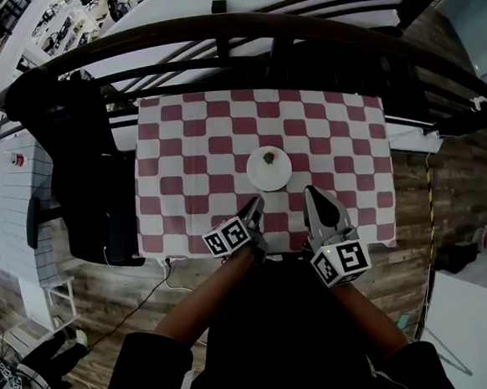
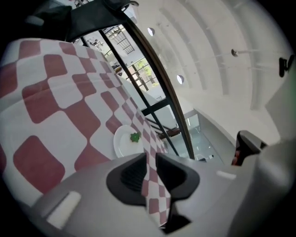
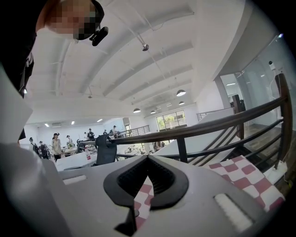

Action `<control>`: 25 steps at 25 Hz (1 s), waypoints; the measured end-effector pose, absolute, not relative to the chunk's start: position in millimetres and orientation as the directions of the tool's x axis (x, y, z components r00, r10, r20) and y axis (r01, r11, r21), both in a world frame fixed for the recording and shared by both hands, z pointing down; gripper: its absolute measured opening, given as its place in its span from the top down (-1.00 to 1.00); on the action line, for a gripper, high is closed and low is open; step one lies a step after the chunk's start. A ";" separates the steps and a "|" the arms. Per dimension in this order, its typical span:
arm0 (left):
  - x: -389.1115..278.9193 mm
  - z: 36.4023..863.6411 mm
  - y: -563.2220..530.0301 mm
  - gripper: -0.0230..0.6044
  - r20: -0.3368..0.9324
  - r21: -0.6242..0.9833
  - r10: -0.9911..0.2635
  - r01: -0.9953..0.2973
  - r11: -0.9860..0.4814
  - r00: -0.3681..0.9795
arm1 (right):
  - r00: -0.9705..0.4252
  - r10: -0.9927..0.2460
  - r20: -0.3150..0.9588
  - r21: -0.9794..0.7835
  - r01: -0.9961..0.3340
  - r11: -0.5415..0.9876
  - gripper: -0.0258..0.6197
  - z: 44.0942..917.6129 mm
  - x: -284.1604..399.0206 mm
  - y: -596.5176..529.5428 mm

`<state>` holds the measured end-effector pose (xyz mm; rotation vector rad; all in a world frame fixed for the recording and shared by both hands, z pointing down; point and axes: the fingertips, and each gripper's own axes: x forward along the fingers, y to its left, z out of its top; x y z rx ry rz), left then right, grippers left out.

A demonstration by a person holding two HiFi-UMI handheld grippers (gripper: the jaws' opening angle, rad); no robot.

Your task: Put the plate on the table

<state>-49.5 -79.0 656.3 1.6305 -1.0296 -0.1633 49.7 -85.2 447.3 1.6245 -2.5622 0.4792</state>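
The plate (image 1: 269,170) already lies flat on the table (image 1: 172,136), and both grippers hang empty just on the person's side of it: the left gripper (image 1: 254,203) has its jaws a narrow slit apart, while the right gripper (image 1: 310,192) has its tips together. A low jaw could catch the plate's rim or snag the cloth (image 1: 352,181) beside the plate, dragging it and rolling off the small green-and-red bit (image 1: 268,156) on it. The plate is round, white, smooth and shallow, the cloth under it soft and matt with rounded red and white squares, the jaws grey with ribbed black pads
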 end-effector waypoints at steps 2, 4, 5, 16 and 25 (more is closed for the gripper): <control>-50.7 647.9 -78.2 0.78 0.390 0.842 -0.693 -0.540 0.002 0.606 | -0.438 -0.872 0.220 -0.215 -0.893 0.395 0.93 445.6 47.3 -84.0; -52.5 640.8 -76.5 0.85 0.388 0.831 -0.700 -0.556 -0.017 0.600 | -0.439 -0.872 0.215 -0.220 -0.892 0.394 0.93 443.3 44.5 -82.6; -52.6 636.7 -75.7 0.88 0.386 0.825 -0.703 -0.565 -0.028 0.598 | -0.438 -0.873 0.215 -0.225 -0.892 0.392 0.93 442.1 43.4 -82.0; -38.8 563.1 -67.6 0.89 0.346 0.707 -0.730 -0.676 -0.210 0.589 | -0.424 -0.877 0.225 -0.250 -0.895 0.369 0.93 449.4 44.1 -71.2; -18.0 507.9 -67.6 0.89 0.270 0.561 -0.743 -0.727 -0.395 0.612 | -0.396 -0.897 0.195 -0.238 -0.907 0.349 0.93 434.2 52.5 -67.9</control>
